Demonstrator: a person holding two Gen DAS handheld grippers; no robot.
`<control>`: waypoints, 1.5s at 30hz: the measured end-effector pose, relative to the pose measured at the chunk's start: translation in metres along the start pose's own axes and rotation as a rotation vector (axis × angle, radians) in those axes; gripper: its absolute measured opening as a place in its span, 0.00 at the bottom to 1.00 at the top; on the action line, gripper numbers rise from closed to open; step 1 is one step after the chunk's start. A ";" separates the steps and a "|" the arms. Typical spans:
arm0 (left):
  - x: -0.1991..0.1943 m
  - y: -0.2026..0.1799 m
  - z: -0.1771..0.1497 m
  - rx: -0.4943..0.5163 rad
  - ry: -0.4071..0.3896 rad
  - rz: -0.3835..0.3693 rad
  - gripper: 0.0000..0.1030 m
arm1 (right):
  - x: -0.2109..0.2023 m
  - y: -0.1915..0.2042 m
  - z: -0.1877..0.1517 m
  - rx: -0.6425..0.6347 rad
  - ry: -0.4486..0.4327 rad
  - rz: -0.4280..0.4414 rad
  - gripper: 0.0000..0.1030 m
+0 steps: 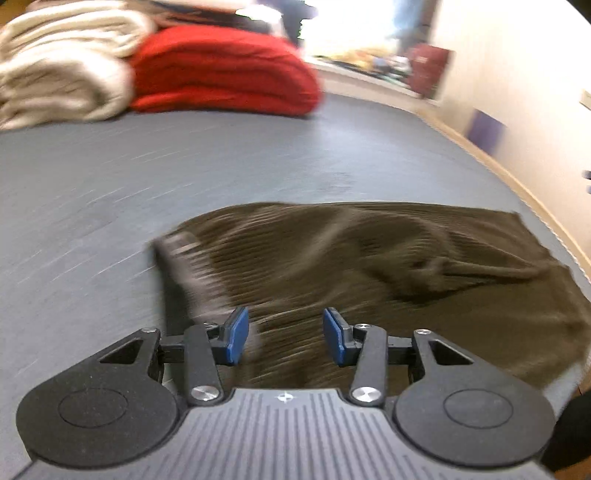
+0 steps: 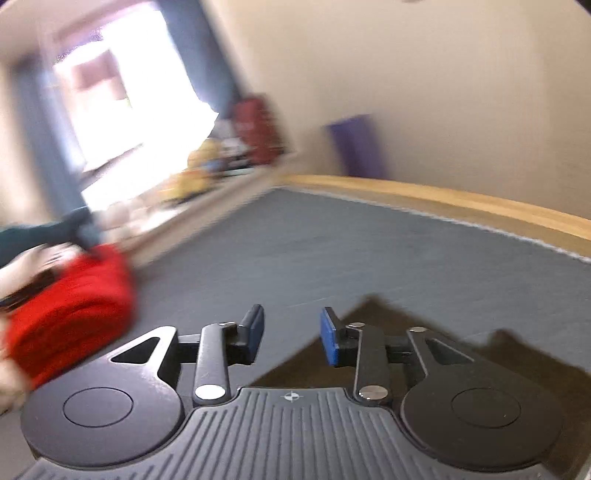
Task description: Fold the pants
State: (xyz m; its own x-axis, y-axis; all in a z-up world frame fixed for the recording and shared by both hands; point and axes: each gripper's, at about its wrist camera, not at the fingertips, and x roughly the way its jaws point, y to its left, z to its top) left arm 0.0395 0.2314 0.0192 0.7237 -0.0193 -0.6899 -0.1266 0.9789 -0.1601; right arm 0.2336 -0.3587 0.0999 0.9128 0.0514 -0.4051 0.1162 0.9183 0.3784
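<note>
The left gripper [image 1: 286,336] hangs with its blue pads apart and nothing between them, just over the dark brown pants [image 1: 388,273], which lie rumpled on the grey-blue bed [image 1: 110,177]. The right gripper [image 2: 291,336] is likewise parted and empty, above a corner of the cloth (both views are blurred). I judge a fold just released; next calls for gripping a fresh edge, and no containers show.

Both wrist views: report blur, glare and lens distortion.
Left wrist view: pants and grey surface streaked by motion blur, window blown out white, left tool sharp. Right wrist view: window overexposed, red blanket smeared, wooden edge bowed by fisheye, right tool crisp.
</note>
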 end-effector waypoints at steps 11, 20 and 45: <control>0.020 0.028 -0.009 -0.183 0.175 0.150 0.24 | -0.062 0.048 -0.049 -0.118 0.118 0.112 0.40; -0.003 0.020 0.014 -0.170 -0.003 -0.016 0.37 | -0.053 0.041 -0.067 -0.006 0.165 0.061 0.40; 0.157 0.043 0.128 -0.109 0.100 0.169 0.70 | -0.034 0.050 -0.059 -0.300 0.215 0.161 0.40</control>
State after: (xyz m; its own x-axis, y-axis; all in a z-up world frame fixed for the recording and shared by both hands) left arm 0.2347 0.2961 -0.0053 0.6155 0.1181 -0.7793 -0.3169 0.9423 -0.1075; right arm 0.1850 -0.2912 0.0840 0.8037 0.2557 -0.5373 -0.1700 0.9640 0.2044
